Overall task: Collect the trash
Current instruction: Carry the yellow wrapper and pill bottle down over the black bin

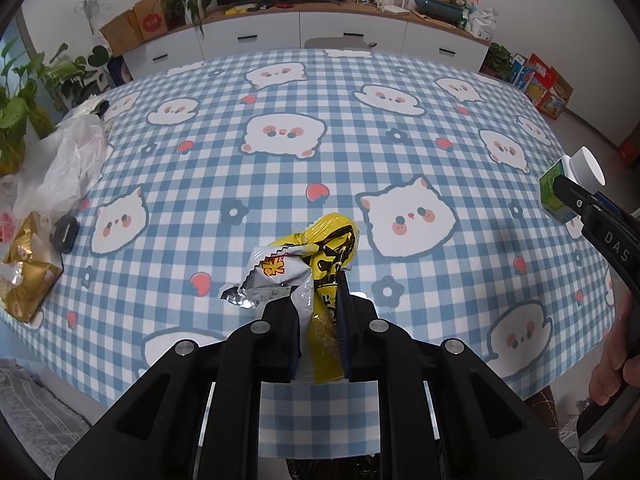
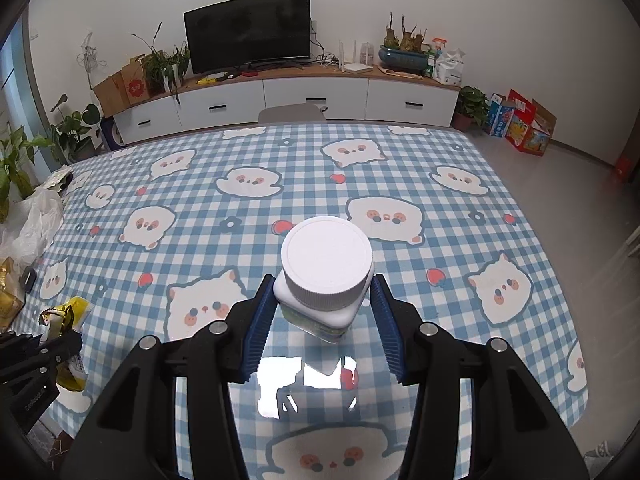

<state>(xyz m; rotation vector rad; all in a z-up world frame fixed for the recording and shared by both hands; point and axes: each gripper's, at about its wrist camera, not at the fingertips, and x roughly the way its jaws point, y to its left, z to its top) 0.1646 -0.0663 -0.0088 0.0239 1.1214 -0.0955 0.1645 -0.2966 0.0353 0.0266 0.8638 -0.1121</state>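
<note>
While left jaws pinch the yellow wrapper [image 1: 324, 264], only the right wrist shows right jaws clamping the white-capped bottle [image 2: 326, 276].

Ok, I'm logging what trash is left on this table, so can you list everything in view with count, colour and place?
snack wrappers: two, yellow and silver, clamped together in the left tongs
jar: one, white with white lid, held in the right tongs
gold packet: one, gold, table's left edge
plastic bag: one, clear white, left edge behind the gold packet
black ring: one, black, beside the gold packet
tablecloth: one, blue-white check with cartoon animals, covers the table
TV: one, black, on the white cabinet
left tongs: black, shut
right tongs: black with blue pads, shut
</note>
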